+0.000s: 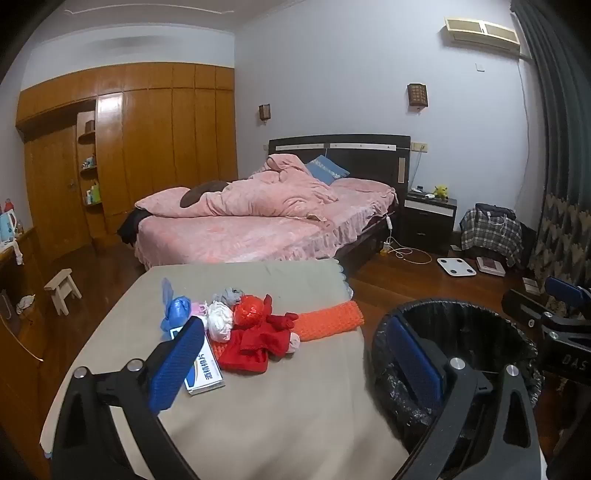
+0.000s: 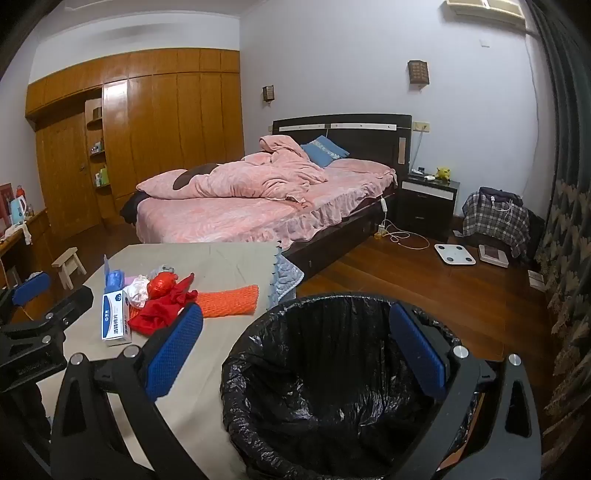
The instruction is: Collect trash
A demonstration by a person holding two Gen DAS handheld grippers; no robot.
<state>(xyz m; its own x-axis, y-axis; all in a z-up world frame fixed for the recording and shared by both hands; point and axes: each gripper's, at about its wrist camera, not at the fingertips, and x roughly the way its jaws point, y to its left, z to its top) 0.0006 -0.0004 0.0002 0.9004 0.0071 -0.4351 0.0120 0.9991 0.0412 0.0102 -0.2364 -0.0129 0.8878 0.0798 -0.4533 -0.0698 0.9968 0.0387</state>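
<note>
While both grippers' jaws gape empty, the bin [image 2: 332,387] stands beside the table [image 1: 258,406] bearing trash [image 1: 236,325].

A home bedroom: pink-quilted bed [image 1: 258,221], wooden wardrobe [image 1: 147,147], nightstand [image 1: 428,218], apparently an air conditioner [image 1: 480,35].

The bin liner [image 2: 317,387] is thin black plastic, crinkled and glossy. At ten o'clock from it, matt beige cloth covers the table [image 2: 207,373], bearing a smooth cardboard box [image 2: 116,319], a shiny red plastic bag [image 2: 160,285] and an orange, rough-knit cloth [image 2: 229,301]. The floor [image 2: 424,284] is polished wood.
</note>
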